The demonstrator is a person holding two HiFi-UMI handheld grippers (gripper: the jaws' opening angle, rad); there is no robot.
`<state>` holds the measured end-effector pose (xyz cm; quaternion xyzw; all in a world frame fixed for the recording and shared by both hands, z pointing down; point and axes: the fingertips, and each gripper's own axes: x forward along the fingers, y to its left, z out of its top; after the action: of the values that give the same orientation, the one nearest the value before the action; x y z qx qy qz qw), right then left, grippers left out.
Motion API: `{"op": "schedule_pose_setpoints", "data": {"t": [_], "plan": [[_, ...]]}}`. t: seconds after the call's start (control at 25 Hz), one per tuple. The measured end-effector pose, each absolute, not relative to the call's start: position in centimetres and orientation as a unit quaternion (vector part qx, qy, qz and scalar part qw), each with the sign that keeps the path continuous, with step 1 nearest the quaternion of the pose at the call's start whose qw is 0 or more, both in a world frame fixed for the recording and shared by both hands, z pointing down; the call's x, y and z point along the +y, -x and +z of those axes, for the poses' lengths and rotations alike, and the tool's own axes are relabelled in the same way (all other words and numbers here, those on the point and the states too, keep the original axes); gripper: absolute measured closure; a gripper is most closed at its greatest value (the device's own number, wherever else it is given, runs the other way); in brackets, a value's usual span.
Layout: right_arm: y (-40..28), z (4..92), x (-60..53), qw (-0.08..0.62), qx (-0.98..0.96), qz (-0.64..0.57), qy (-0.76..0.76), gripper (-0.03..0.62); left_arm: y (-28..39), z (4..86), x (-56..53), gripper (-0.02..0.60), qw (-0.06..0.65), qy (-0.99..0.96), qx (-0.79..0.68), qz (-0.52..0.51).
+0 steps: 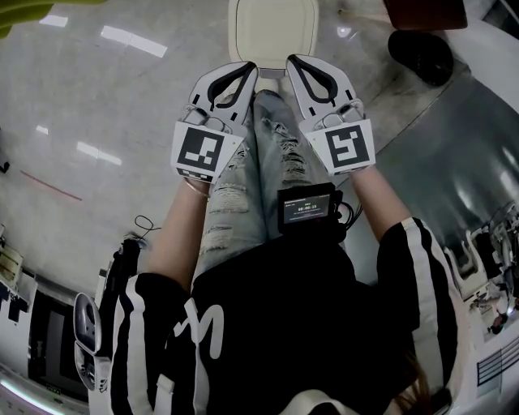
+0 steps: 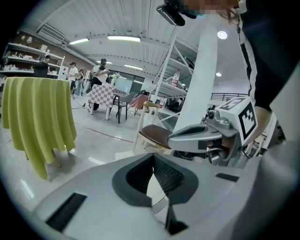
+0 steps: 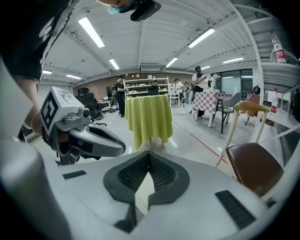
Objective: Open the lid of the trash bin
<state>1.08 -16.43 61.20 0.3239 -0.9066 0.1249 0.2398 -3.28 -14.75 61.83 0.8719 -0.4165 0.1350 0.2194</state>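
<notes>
Cream in colour, the trash bin (image 1: 272,28) stands on the grey polished floor (image 1: 97,97) at the top edge of my head view, straight ahead of both grippers and clear of them. From above, its lid (image 1: 272,23) appears to lie flat over the top; I cannot make out a hinge or a handle.

Left gripper (image 1: 245,70): held over the person's ripped jeans (image 1: 235,194) and pointing toward the bin. Its own view shows the ribbed dark pads (image 2: 165,174) meeting at the tips. I record the jaws as closed with nothing held. Its marker cube (image 1: 203,152) faces up.

Right gripper (image 1: 298,62): held just beside the left one, level with it and also pointing toward the bin. Its pads (image 3: 161,174) likewise meet at the tips, so I record it closed and empty. Its marker cube (image 1: 349,146) also faces up.

Neither gripper touches the bin.

Other items noted:
- A small screen device (image 1: 306,208) sits at the person's waist, between the forearms.
- A round table under a yellow-green cloth (image 3: 149,117) stands further down the hall.
- A chair with a brown seat (image 3: 255,171) stands to the right of that table in the right gripper view.
- A table with a checked cloth (image 3: 211,101) and several people stand far back.
</notes>
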Motion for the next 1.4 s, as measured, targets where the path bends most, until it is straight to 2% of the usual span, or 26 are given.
{"op": "schedule_pose_setpoints", "data": {"t": [0.72, 1.4], "plan": [[-0.7, 68.4, -13.9, 0.324, -0.904, 0.096, -0.26, 0.589, 3.0, 62.7, -14.2, 0.574, 0.226, -0.87, -0.415, 0.142], [-1.0, 75.6, -10.2, 0.442, -0.877, 0.038, -0.183, 0.589, 3.2, 63.4, -13.6, 0.574, 0.232, -0.867, -0.417, 0.147]]}}
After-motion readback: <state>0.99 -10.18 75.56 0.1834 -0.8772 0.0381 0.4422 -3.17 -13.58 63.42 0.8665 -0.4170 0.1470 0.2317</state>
